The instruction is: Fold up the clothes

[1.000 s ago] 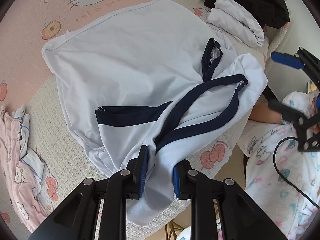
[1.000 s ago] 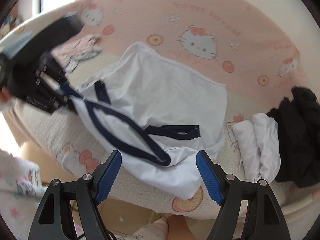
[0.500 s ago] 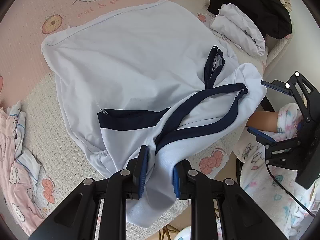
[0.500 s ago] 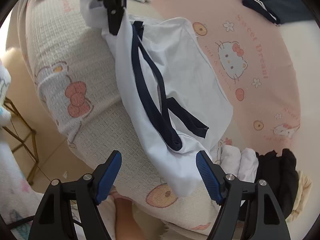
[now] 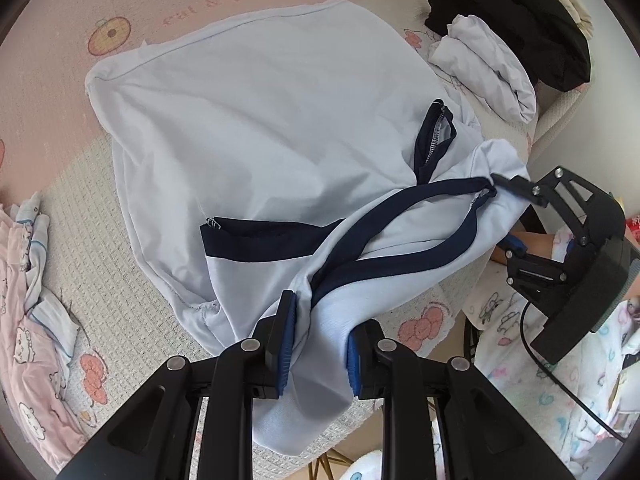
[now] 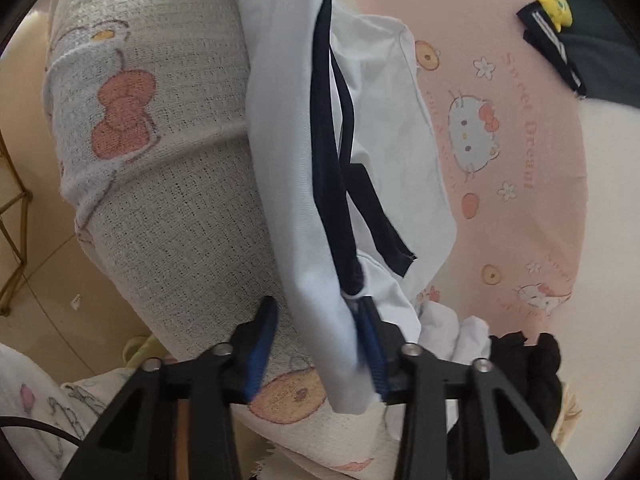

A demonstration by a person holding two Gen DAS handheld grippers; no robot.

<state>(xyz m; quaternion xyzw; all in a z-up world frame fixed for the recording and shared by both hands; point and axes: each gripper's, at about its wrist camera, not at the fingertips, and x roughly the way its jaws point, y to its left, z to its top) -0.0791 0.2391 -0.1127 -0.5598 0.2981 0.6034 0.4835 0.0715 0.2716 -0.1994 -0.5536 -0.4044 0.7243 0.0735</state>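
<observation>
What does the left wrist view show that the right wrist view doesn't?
Left wrist only: the pink clothes at the bed's left edge, and the right gripper at the shirt's far corner.
Right wrist only: a dark striped garment with a yellow patch, and the floor.
Both: the shirt, the folded white cloth and the black pile.

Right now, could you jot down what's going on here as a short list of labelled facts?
Garment: white shirt with navy trim, spread on the bed
Left gripper: shut on the shirt's near edge
Right gripper: fingers around the other end, not visibly closed
Surface: pink cartoon-cat sheet
Beside it: folded white cloth, black clothes
</observation>
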